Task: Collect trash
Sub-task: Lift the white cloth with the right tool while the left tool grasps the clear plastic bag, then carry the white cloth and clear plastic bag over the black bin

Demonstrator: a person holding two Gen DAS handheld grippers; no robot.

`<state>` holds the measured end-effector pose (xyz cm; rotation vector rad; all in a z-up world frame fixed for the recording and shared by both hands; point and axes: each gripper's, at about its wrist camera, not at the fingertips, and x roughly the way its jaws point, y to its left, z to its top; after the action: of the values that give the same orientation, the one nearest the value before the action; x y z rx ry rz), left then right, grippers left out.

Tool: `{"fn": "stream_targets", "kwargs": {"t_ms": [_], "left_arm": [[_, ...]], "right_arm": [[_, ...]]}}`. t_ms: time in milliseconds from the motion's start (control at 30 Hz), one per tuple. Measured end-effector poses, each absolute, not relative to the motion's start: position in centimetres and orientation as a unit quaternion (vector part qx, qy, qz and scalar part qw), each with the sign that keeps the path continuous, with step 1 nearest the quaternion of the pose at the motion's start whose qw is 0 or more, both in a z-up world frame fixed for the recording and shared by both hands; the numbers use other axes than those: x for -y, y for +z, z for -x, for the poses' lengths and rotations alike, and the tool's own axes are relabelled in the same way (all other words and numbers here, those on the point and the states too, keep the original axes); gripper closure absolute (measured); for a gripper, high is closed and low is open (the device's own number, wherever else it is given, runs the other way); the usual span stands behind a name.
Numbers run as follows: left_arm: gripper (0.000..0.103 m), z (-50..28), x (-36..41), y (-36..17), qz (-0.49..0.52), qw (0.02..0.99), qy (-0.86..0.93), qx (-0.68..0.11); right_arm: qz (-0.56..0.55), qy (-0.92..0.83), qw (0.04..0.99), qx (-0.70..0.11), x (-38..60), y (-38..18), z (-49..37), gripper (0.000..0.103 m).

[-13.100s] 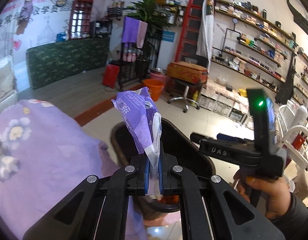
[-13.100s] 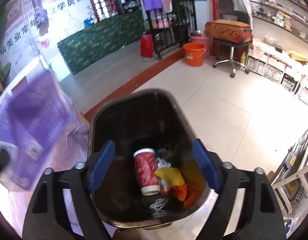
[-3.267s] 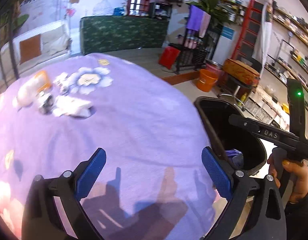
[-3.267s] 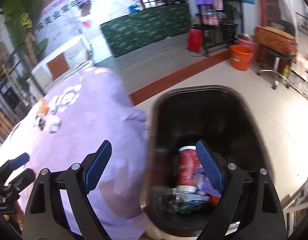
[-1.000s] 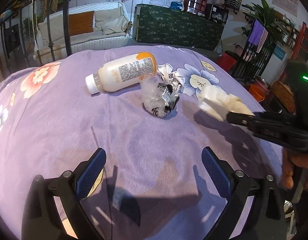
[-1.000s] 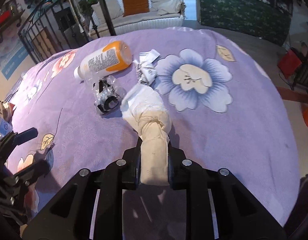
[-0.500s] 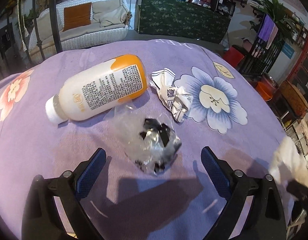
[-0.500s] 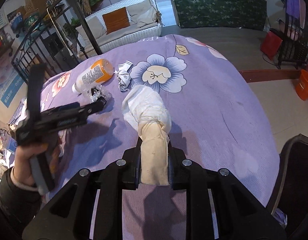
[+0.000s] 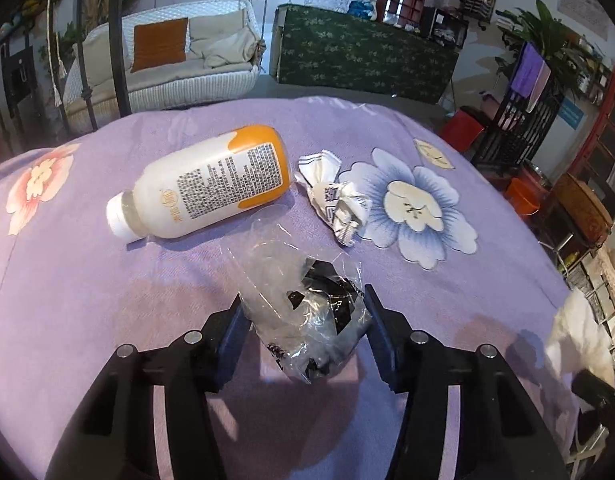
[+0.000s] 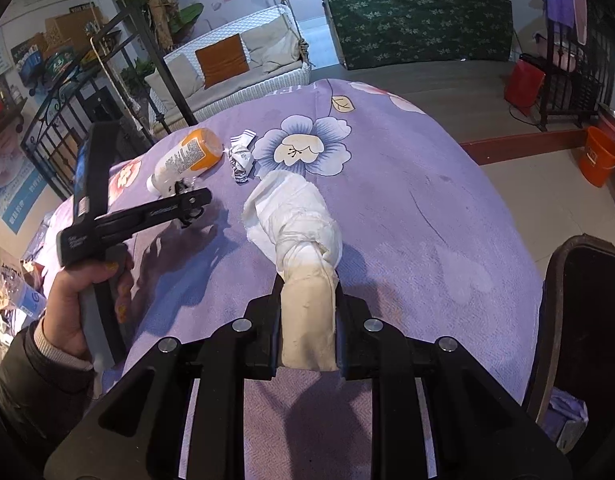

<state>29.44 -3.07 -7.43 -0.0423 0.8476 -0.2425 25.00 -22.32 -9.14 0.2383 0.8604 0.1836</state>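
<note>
Shop-like room, white wicker sofa and green patterned counter at the back; work surface is a table under a purple floral cloth. Left to right on the cloth, left wrist view: white bottle with orange base lying on its side, cap toward the left; crumpled white printed wrapper just beside its base; nearer the camera, a clear plastic bag with black bits inside. Left gripper has that bag between its blue pads, jaws closing on it; the pads sit at the bag's edges, firm squeeze not evident. Right wrist view: the person's left hand holds the left tool at far left, its tip down by the bottle and the wrapper. Centre: right gripper is clamped tight on a wad of white and beige tissue paper, carried above the cloth. Far right: black trash bin beside the table edge, a purple packet visible inside. Orange bucket on the floor beyond.
</note>
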Motion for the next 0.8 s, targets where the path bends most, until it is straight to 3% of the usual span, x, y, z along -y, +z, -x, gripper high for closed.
{"fn": "stream_targets", "kwargs": {"t_ms": [267,800], "left_arm": [[0.05,-22.6,3.1,-4.4,0.019,0.918,-0.152,-0.365],[0.05,-15.7,7.2,-3.6,0.016,0.912,-0.211,-0.35]], "right_arm": [[-0.127,0.067,0.905,-0.401,23.5,-9.2,-23.1,0.082],[-0.138,0.05,0.91,-0.388,25.5,-8.6,-18.1,0.082]]}}
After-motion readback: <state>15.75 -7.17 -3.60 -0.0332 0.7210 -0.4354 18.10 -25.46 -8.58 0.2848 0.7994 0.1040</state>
